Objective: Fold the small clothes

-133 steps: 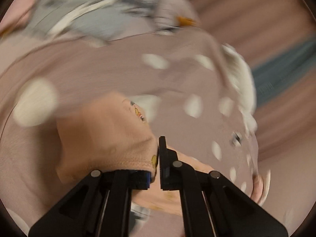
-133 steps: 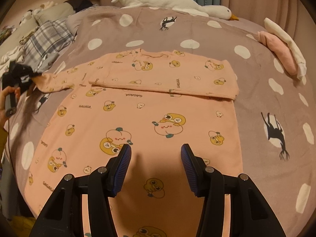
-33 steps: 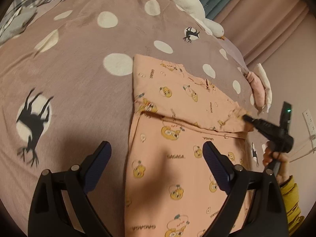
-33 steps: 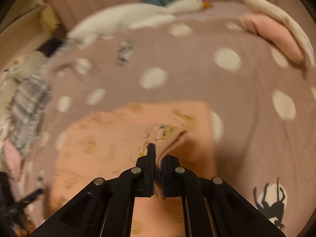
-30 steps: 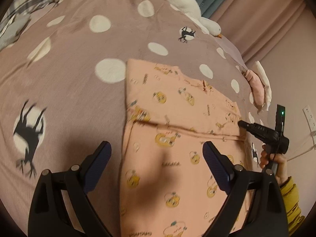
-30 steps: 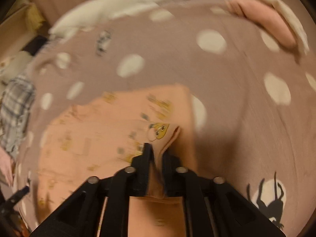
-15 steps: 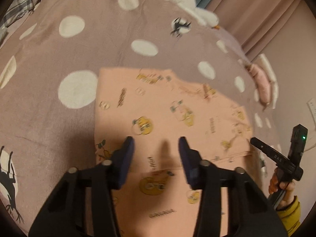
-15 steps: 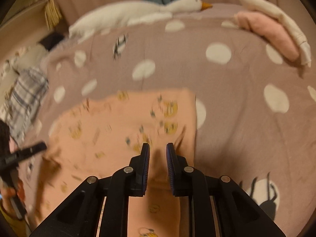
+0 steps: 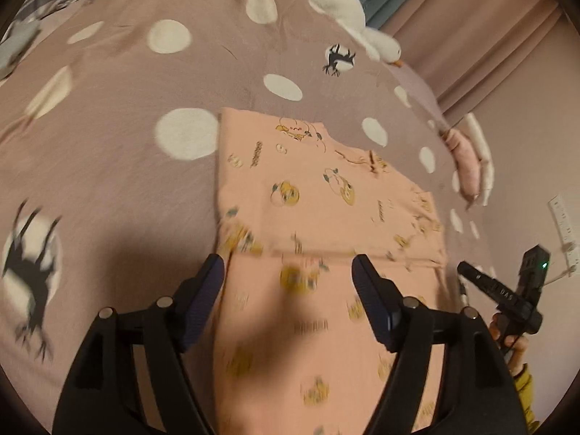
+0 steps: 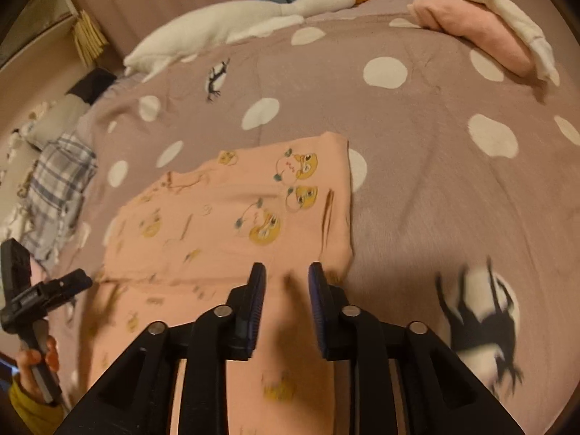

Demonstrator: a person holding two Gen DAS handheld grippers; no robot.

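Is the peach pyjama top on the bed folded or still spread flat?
Partly folded. The pyjama top has both sleeves laid across the chest, forming a straight band edge above the body, which lies unfolded on the spotted blanket.

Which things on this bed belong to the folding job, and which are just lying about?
Job:
- peach cartoon-print cotton top, sleeves folded in, lying flat
- left gripper, jaws opening, nothing between them
- right gripper, jaws opening, nothing between them

Lying about:
- white plush goose
- folded pink and white clothes
- plaid fabric
- mauve polka-dot blanket
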